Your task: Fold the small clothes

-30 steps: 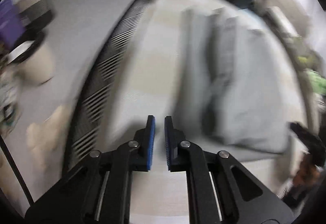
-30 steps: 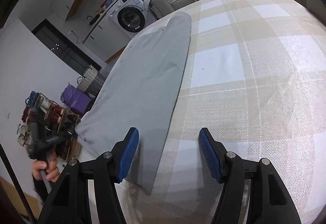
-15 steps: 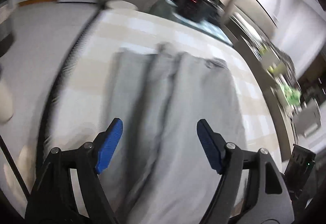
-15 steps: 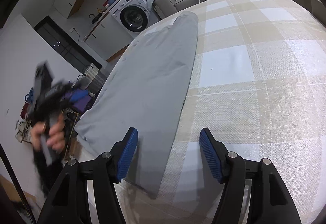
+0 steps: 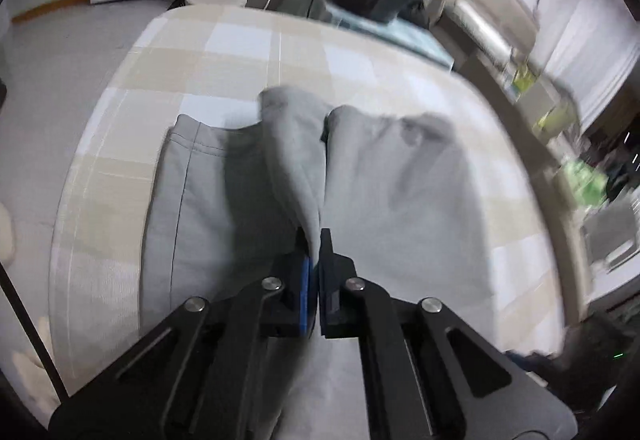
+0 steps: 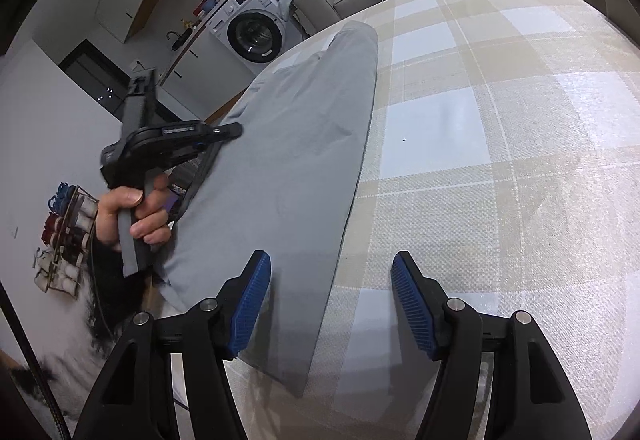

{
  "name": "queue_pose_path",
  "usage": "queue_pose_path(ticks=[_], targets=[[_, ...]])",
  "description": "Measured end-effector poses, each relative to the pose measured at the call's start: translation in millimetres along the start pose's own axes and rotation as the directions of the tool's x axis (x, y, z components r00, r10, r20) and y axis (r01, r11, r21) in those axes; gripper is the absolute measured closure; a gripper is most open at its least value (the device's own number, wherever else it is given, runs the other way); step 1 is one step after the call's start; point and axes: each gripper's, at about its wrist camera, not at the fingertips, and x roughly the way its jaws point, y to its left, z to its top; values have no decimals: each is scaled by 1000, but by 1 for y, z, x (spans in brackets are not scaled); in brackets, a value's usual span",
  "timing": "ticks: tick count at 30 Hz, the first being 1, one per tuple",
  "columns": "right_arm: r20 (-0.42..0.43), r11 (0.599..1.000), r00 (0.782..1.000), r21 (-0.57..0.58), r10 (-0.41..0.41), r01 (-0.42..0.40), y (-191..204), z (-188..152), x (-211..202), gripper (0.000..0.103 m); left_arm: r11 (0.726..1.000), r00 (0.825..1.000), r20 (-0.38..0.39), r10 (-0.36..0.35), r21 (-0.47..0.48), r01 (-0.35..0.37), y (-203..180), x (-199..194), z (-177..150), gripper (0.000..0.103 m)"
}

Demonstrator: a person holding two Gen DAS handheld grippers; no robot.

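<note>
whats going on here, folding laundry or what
Yes. A person holds a gripper in each hand over a grey garment spread on a checked tablecloth. The left gripper is shut on a pinched ridge of the cloth near the garment's middle. The right gripper is open, and hangs over the garment's near edge with nothing between its fingers. The fold is only starting.

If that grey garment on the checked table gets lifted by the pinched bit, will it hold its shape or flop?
Likely flop: the grey garment already bunches into a soft ridge where the left gripper pinches it. It looks thin and light, lying flat on the checked tablecloth. Probably not slippery; the right gripper is open, free to support it.
</note>
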Motion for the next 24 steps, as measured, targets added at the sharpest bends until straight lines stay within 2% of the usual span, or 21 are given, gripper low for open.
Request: queue_pose_path(ticks=[2,4,6,7,8,9,10,11,12,13,17,20,22,23,24], targets=[[-11,1000,1000,-4,2,-2,2,0,0,38,1000,999,41,-19,-25,20,4,-24,-1,102],[-7,1000,1000,-9,3,-4,2,0,-1,38,1000,997,72,10,-5,-9,9,-40,0,102],[-4,1000,1000,-6,3,-3,2,-1,-2,38,995,992,87,96,-6,-96,20,-43,-2,102],[-6,1000,1000,-1,2,-2,1,-1,-1,38,987,985,65,161,-1,-161,26,-36,-3,101],[-8,1000,1000,5,1,-1,1,-1,-1,38,971,971,21,237,21,-238,31,-25,-6,101],[-10,1000,1000,6,3,-3,1,-1,-1,38,951,951,-31,308,27,-307,38,-13,-8,97],[-15,1000,1000,3,2,-1,3,-1,-1,38,946,945,-52,324,9,-324,45,-9,-11,90],[-14,1000,1000,-3,1,-1,4,-2,-3,38,954,954,-15,300,-15,-300,47,-18,-13,84],[-10,1000,1000,-9,3,-3,6,-2,-4,38,958,959,-23,283,-36,-284,48,-26,-16,72],[-3,1000,1000,-16,9,-9,7,-3,-7,38,963,965,-35,262,-52,-263,50,-34,-18,65],[-7,998,999,16,53,-53,0,1,-2,38,972,974,-23,225,-65,-226,50,-63,-41,54],[-29,993,994,61,106,-104,-3,12,18,38,975,974,-77,212,-57,-216,52,-66,-70,54],[-17,988,990,73,140,-139,1,24,32,38,978,979,-56,198,-59,-201,52,-69,-83,54],[-9,985,988,80,157,-156,4,32,43,38,979,980,-39,193,-63,-195,51,-71,-87,57],[-5,984,987,83,161,-160,7,36,48,42,980,983,-29,183,-72,-184,51,-71,-89,69]])
